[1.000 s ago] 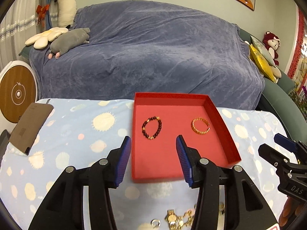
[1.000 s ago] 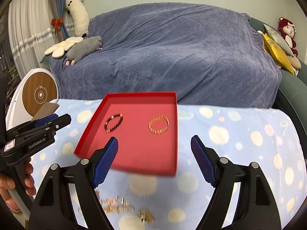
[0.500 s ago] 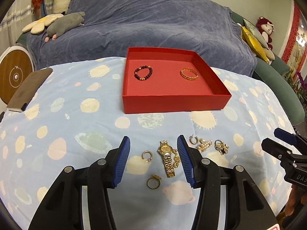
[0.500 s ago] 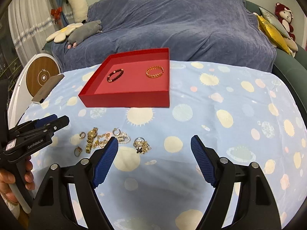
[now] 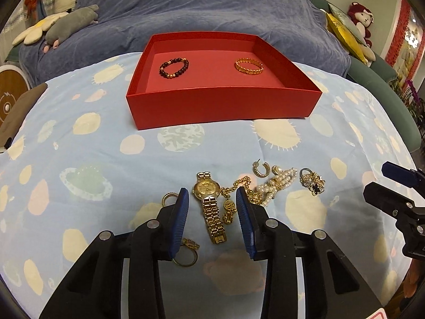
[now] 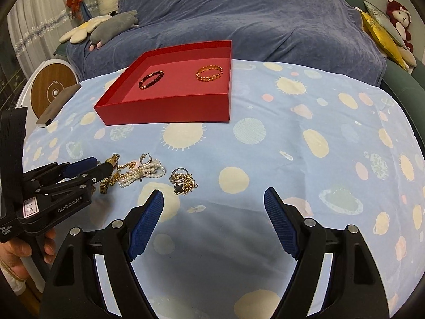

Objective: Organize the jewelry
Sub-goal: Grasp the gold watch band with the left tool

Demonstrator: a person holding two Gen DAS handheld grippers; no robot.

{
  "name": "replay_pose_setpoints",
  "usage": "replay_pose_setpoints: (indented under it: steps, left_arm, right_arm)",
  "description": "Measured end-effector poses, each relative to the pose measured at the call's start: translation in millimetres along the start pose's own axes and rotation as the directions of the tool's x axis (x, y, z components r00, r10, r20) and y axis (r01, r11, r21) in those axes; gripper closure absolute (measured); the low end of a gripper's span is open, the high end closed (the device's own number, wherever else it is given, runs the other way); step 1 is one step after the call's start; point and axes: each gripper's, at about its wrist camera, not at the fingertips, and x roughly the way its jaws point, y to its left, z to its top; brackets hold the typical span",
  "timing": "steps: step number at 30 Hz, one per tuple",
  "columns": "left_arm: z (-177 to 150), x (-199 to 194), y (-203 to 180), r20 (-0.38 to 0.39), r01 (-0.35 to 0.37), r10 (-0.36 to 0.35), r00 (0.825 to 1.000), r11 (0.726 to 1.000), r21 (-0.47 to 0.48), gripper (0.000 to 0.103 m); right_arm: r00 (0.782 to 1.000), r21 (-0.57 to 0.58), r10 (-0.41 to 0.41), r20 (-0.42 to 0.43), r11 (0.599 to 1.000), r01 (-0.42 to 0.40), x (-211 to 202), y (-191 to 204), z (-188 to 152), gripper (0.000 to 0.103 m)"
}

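A red tray [image 5: 220, 106] [image 6: 164, 111] holds a dark bead bracelet [image 5: 174, 67] [image 6: 151, 79] and a gold bangle [image 5: 249, 65] [image 6: 208, 72]. Loose jewelry lies in front of it: a gold watch [image 5: 209, 207], a gold chain [image 5: 233, 194], a pearl strand [image 5: 279, 180] [image 6: 143, 172], a hoop earring [image 5: 260, 169], a clover-charm ring cluster [image 5: 312, 182] [image 6: 183, 182] and gold rings [image 5: 186, 252]. My left gripper [image 5: 212, 199] [image 6: 90, 166] is open, its jaws either side of the watch. My right gripper [image 6: 213, 199] is open and empty, hovering right of the pile.
The table has a light blue cloth with pale spots [image 6: 292, 133]. A brown phone-like slab [image 6: 58, 103] lies at the left edge. A blue-covered sofa [image 5: 199, 8] stands behind, with plush toys [image 5: 69, 21]. A round white-and-wood device [image 6: 50, 90] stands at the left.
Both grippers have pulled back and tipped down from the tray to the loose jewelry. My left gripper has moved low over the watch, jaws narrowed around it.
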Motion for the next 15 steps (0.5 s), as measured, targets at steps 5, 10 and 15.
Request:
replay_pose_setpoints:
  steps: [5, 10, 15]
  left_arm:
    - [-2.5, 11.1, -1.8, -0.016, -0.016, 0.016, 1.0, 1.0, 0.008, 0.082]
    - [-1.2, 10.7, -0.1, -0.015, -0.011, 0.011, 1.0, 1.0, -0.001, 0.086]
    - [1.5, -1.4, 2.8, 0.006, -0.007, 0.007, 1.0, 1.0, -0.006, 0.094]
  right_arm:
    - [1.0, -0.014, 0.007, -0.008, 1.0, -0.007, 2.3, 6.2, -1.2, 0.027]
    - [1.0, -0.017, 0.011, -0.01, 1.0, -0.012, 2.5, 8.1, -1.6, 0.027]
    - [1.0, -0.022, 0.016, -0.014, 1.0, -0.016, 2.5, 9.8, -2.9, 0.027]
